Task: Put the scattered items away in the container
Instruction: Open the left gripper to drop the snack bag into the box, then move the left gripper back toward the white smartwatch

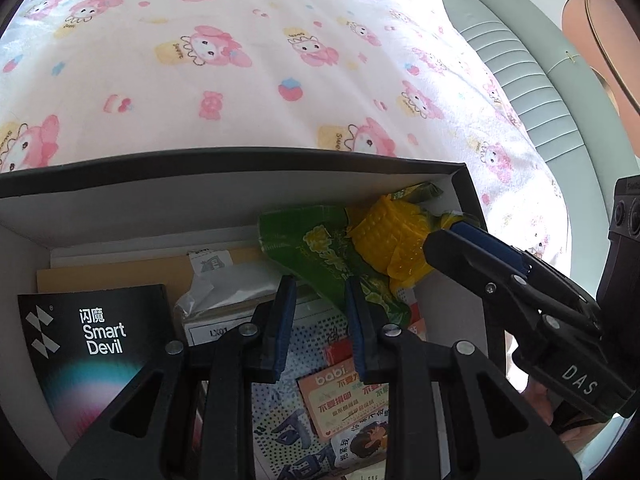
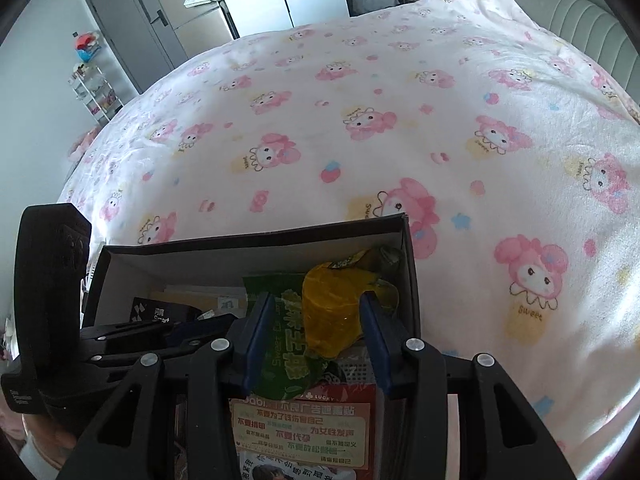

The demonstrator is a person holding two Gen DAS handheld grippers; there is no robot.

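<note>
While the right gripper (image 2: pixel 316 316) holds the corn packet (image 2: pixel 332 312) (yellow), its long axis points toward the box (image 2: pixel 256 248) far corner; the left gripper (image 1: pixel 320 320) is narrow, empty.

Bright daylight, bedspread (image 2: pixel 360 128) washed out; strong fisheye bending, dark corners, soft focus.

A bed is covered by a pink cartoon-print blanket (image 2: pixel 360 120); a grey door (image 2: pixel 128 28) is seen beyond, daylight falling across.
</note>
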